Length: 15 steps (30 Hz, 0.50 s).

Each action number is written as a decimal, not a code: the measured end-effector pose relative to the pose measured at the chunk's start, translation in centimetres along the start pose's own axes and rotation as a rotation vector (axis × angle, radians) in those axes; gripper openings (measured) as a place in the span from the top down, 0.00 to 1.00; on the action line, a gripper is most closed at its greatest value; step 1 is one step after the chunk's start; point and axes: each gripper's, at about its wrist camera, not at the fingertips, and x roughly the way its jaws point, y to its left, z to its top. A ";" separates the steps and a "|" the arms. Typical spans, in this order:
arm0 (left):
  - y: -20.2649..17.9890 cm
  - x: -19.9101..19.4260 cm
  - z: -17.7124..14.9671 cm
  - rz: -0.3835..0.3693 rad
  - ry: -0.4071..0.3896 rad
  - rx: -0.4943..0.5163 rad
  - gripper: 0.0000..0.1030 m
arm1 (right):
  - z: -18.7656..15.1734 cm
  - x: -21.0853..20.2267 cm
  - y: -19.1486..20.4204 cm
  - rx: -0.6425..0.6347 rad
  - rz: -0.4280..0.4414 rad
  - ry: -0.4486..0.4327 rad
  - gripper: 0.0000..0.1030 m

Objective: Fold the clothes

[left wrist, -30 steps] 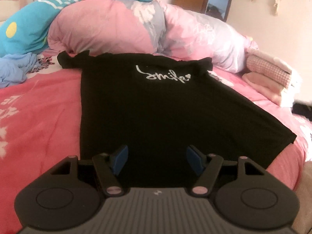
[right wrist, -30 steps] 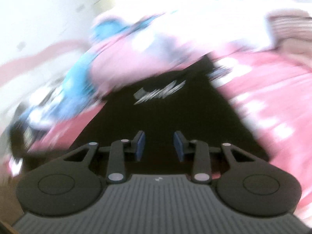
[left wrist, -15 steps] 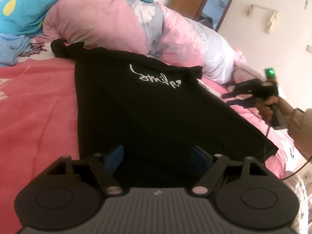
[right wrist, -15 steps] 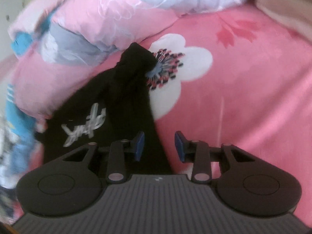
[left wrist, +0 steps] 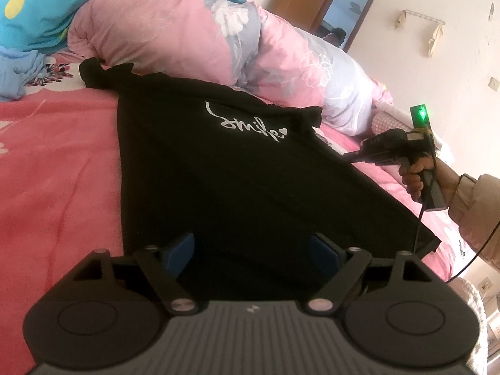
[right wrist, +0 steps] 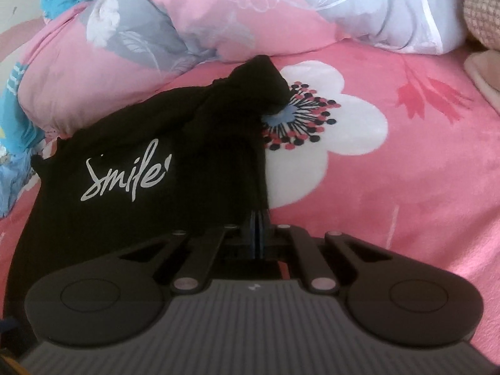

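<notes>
A black T-shirt (left wrist: 218, 172) with white "smile" lettering lies spread on the pink flowered bed sheet (left wrist: 56, 172). My left gripper (left wrist: 251, 243) hovers open over its near hem, blue pads wide apart and nothing pressed between them. In the same view a hand holds my right gripper (left wrist: 347, 155) at the shirt's right edge. The right wrist view shows that gripper (right wrist: 257, 218) with its blue pads pressed together on the right edge of the T-shirt (right wrist: 203, 156), below the bunched sleeve (right wrist: 259, 87).
A rolled pink and grey duvet (left wrist: 172, 31) lies along the far side of the shirt. Pale folded clothes (right wrist: 481, 15) are stacked at the right. A blue garment (left wrist: 15, 72) lies at the far left. Bare sheet (right wrist: 390, 187) spreads right of the shirt.
My right gripper swung across to the shirt's right edge, then its jaws went from apart to shut on that edge. My left gripper's pads spread wider and its view rolled slightly.
</notes>
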 end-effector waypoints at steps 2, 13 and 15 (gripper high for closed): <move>0.0 0.0 0.0 0.000 0.000 0.000 0.20 | 0.0 -0.3 -0.3 0.056 -0.005 -0.001 0.96; 0.1 -0.1 0.1 -0.003 0.001 -0.018 0.20 | -4.8 -8.2 -4.2 0.225 0.029 0.038 0.70; 0.2 -0.1 0.0 -0.003 -0.001 -0.021 0.20 | -6.4 -9.5 -4.5 0.227 0.024 0.069 0.69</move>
